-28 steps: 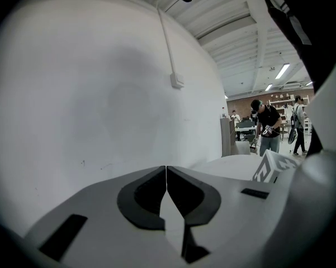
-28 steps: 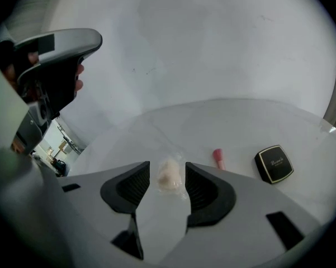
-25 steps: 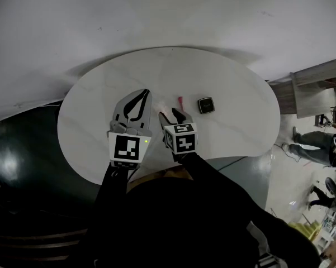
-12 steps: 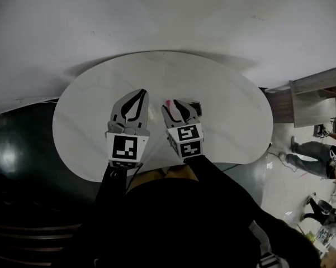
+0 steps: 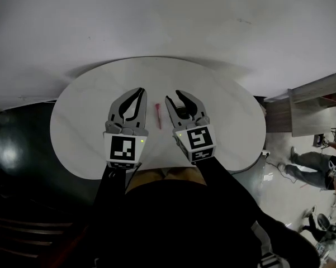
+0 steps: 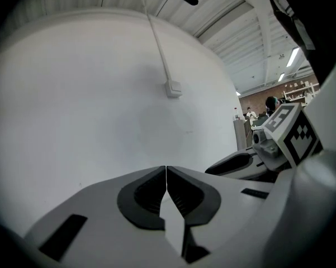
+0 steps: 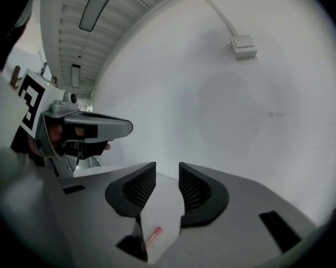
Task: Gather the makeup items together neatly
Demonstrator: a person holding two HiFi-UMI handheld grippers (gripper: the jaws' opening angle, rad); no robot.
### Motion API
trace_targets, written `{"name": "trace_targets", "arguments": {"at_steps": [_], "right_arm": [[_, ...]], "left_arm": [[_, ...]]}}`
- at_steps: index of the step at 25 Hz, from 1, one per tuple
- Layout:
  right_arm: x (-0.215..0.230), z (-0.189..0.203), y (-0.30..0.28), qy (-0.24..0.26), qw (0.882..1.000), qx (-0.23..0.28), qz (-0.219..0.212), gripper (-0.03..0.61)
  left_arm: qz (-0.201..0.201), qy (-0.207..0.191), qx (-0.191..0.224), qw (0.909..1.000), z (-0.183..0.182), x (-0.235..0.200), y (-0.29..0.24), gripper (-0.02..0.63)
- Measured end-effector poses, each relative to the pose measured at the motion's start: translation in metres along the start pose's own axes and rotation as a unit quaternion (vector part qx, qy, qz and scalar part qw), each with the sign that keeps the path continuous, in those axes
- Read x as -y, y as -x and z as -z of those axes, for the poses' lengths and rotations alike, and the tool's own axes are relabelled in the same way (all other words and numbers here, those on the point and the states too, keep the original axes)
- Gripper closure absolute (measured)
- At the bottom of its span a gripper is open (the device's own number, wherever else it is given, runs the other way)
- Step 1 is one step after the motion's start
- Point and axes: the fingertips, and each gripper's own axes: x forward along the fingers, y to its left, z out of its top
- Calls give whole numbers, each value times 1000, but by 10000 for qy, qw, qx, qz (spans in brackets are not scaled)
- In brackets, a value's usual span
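A thin pink-red makeup stick (image 5: 158, 116) lies on the round white table (image 5: 84, 127), between my two grippers; it also shows low under the right jaws as the stick (image 7: 152, 237). My left gripper (image 5: 142, 90) hovers left of it, shut with its tips touching (image 6: 166, 167) and nothing held. My right gripper (image 5: 174, 95) hovers to the right of the stick. Its jaws (image 7: 168, 166) have just been closing, but a gap remains and nothing is between them. The black compact seen earlier is hidden.
A white wall (image 5: 168, 21) rises right behind the table, with a cable and a small box (image 7: 244, 46) on it. Dark floor (image 5: 17, 149) lies to the left. A cabinet (image 5: 318, 102) and people (image 5: 310, 161) are at far right.
Both grippers have risen. The right gripper has swung right, off the pink stick, with narrower jaws. The stick now lies between the grippers. The black compact is out of sight.
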Motion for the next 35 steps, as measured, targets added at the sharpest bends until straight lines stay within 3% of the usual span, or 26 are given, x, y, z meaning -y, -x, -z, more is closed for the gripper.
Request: {"name": "trace_targets", "arguments": {"at_steps": [14, 25, 35], "right_arm": [[42, -40, 64, 378, 9968, 693, -146, 490], [49, -47, 81, 386, 9940, 990, -269, 548], [51, -50, 77, 362, 9934, 1031, -358, 552]], "left_arm": [[-611, -149, 288, 9976, -31, 29, 22, 595], [-608, -314, 275, 9973, -35, 39, 24, 594], [-738, -309, 275, 9964, -35, 33, 30, 594]]}}
